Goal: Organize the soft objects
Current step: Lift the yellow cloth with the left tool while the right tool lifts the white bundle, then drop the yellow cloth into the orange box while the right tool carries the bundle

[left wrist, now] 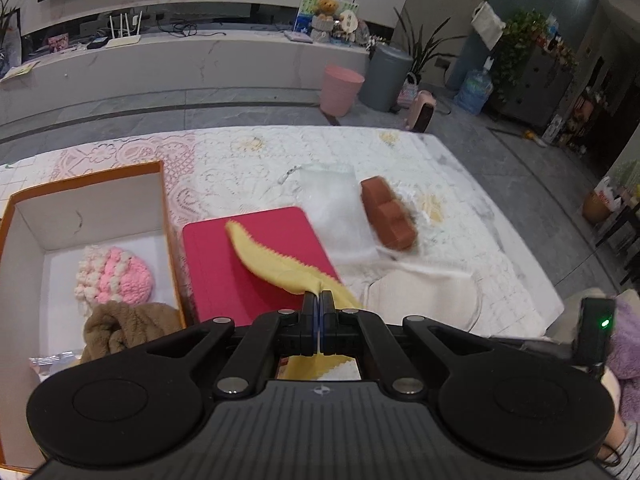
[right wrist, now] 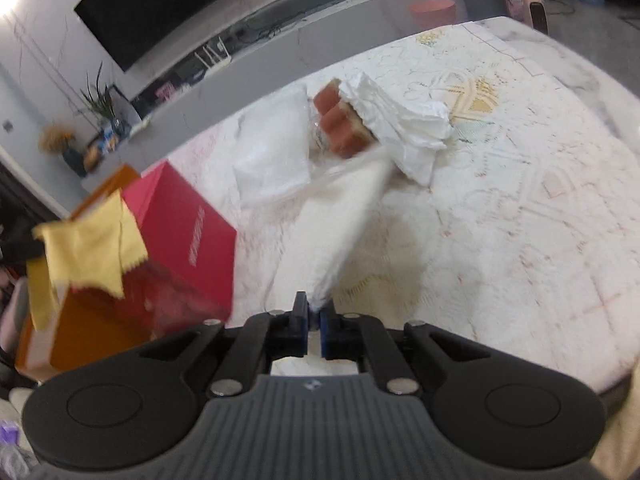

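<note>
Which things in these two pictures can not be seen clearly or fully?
- Cream cloth in the right gripper: blurred by motion in the right wrist view.
- Brown fleece item in the orange-edged cardboard box: partly hidden by the left gripper, left wrist view.
- Red box lettering: too blurred to read.

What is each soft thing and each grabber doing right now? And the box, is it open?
left gripper: shut on the yellow cloth.
yellow cloth: held, draped over the red lid.
right gripper: shut on the white cloth.
white cloth: held, pulled taut.
orange box: open.
pink knitted hat: inside the box.
</note>
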`<state>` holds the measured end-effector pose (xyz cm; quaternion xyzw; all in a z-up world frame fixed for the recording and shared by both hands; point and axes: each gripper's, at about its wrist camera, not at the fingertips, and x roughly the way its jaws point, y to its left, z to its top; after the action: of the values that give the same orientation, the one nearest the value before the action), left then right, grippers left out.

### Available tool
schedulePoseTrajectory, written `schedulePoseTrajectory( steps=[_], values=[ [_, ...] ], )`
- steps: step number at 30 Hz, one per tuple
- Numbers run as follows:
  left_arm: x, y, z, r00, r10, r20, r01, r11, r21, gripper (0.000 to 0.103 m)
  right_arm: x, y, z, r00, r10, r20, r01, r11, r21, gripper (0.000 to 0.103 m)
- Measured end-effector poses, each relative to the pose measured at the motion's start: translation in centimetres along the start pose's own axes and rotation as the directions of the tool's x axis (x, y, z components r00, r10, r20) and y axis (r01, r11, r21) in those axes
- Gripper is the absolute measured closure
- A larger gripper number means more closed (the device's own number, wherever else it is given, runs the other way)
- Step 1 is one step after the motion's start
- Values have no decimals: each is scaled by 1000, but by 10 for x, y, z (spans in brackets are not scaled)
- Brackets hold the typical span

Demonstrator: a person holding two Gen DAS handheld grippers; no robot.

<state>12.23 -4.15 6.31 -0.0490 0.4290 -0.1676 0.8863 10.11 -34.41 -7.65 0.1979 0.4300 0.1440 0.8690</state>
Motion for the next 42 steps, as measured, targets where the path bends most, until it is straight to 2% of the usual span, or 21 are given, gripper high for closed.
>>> schedulePoseTrajectory(
  steps=[3,6,7,8,10,12,14,17,19,21,23,25,29,37,42],
  values=[
    [3,-2,3,1000,-1,16,1,1000,16,103,7,-14,-3,1000,9,-10,-8,998,65,96],
    [7,1,8,999,-13,29,13,1000,-4,103,23,-29,-3,997,78,-22,-72,977,198,92],
    [9,3,8,999,-24,28,25,1000,-18,103,28,-34,-4,994,109,-20,-101,967,235,86],
    [11,5,9,999,-34,25,35,999,-29,103,34,-39,-5,991,132,-14,-124,955,271,71],
    [14,8,8,999,-42,18,42,998,-39,103,38,-42,-8,988,154,-5,-143,932,332,59],
    [18,8,6,999,-43,11,43,999,-34,103,44,-43,-10,982,187,-1,-172,906,387,59],
    [20,10,4,999,-40,5,40,999,-29,103,49,-45,-12,976,215,16,-202,882,426,49],
    [25,14,2,999,-34,-6,34,999,-33,103,54,-51,-10,970,235,60,-236,856,459,49],
    [26,17,1,1000,-28,-9,28,999,-40,103,55,-55,-10,970,230,84,-241,841,483,51],
    [25,20,0,1000,-28,-9,28,998,-50,103,52,-60,-11,973,206,103,-229,834,502,57],
    [24,22,-1,999,-34,-10,34,998,-61,103,48,-61,-11,981,162,108,-195,844,500,75],
    [22,26,-1,997,-70,-13,69,994,-86,103,44,-61,-11,984,134,120,-176,855,488,94],
    [17,28,-5,993,-115,-14,112,986,-121,103,33,-60,-6,980,147,134,-193,866,462,99],
    [6,7,-11,995,-102,-18,101,993,-62,103,-10,-32,14,954,214,210,-270,917,294,100],
    [-2,-10,-11,998,-68,1,68,998,-16,103,-39,-7,25,927,260,272,-313,934,175,100]
  ],
)
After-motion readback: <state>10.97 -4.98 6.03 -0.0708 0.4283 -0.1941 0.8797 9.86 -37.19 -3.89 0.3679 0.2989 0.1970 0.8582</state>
